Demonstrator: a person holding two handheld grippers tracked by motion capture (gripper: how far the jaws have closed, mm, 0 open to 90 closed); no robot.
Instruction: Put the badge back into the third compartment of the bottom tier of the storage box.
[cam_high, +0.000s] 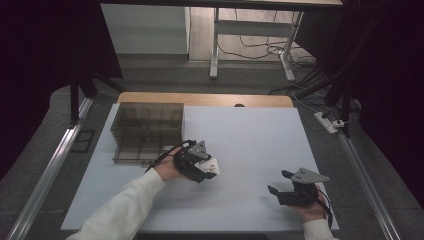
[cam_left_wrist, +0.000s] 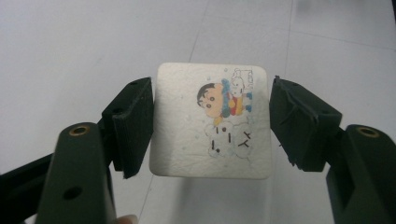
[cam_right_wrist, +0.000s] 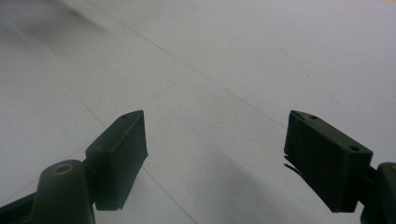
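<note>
One coaster, two grippers, one organizer

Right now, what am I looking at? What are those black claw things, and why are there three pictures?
A person sits at a table covered with a white sheet and holds a grabbing tool in each hand. The big picture is taken from above. The other two come from little cameras riding on the tools, looking along their black jaws.

The left gripper pinches a white square tile by its two side edges. The tile has a cartoon child printed on it. From above you can see it as a white thing in that tool, near the middle of the table.

The right gripper has its jaws wide apart with nothing between them. It waits near the table's front right.

A dark see-through box with compartments sits at the back left.
</note>
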